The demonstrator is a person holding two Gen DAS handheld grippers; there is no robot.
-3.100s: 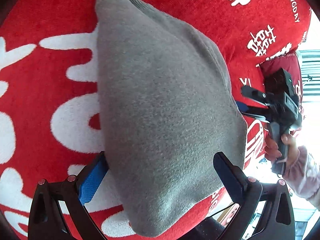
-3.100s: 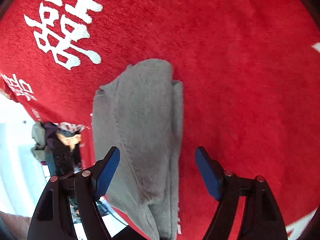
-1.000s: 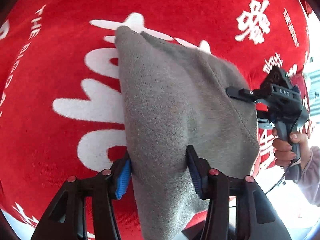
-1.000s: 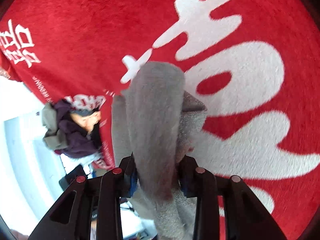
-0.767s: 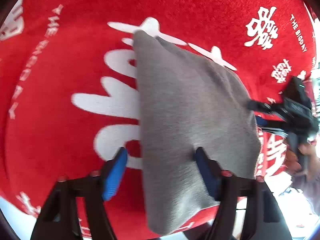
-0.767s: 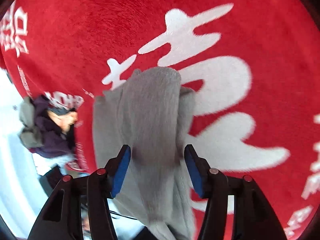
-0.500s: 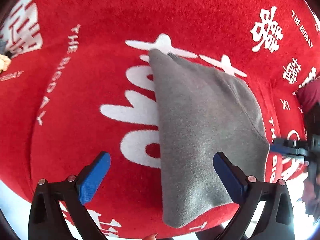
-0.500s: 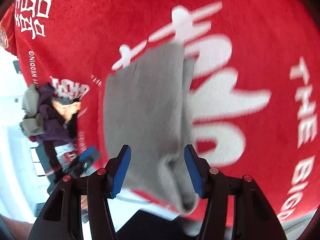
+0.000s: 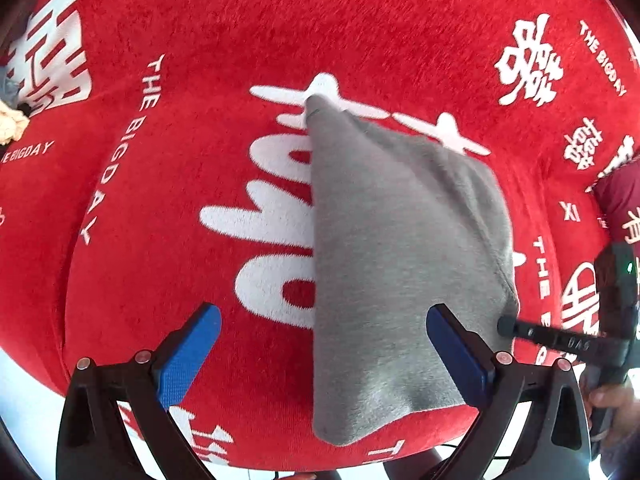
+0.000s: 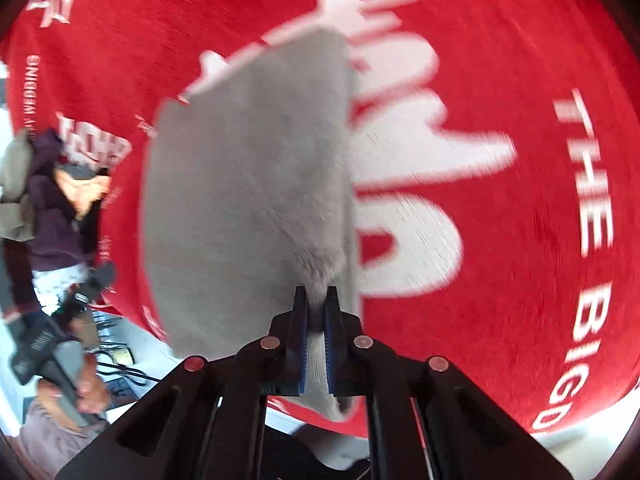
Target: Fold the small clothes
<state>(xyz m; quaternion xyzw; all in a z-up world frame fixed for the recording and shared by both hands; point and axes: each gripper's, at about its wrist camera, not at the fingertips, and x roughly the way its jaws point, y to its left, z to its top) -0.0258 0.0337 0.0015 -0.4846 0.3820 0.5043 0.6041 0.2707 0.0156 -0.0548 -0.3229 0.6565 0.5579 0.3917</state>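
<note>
The grey garment (image 9: 400, 264) lies folded on the red cloth-covered surface (image 9: 200, 20), its long axis running away from both cameras, narrow far tip resting on the white printed character and broad near end at the surface's near edge. The right gripper (image 10: 316, 304) is clamped on that near end: its jaws have just closed and grey fabric is pinched between the blue pads, the cloth rising into a small ridge just ahead of them. The left gripper (image 9: 324, 356) stands with jaws spread wide and nothing pressed between them; the garment's near part lies under the gap, toward its right finger (image 9: 456, 356), and the left finger (image 9: 188, 356) is over bare red cloth. In the left view the right gripper shows at the garment's right edge. So the right hand is the one with hold of the piece, at the end nearest the person, and any further fold would likely carry that end along the long axis toward the far tip, while the left hand hovers free to pin or catch
</note>
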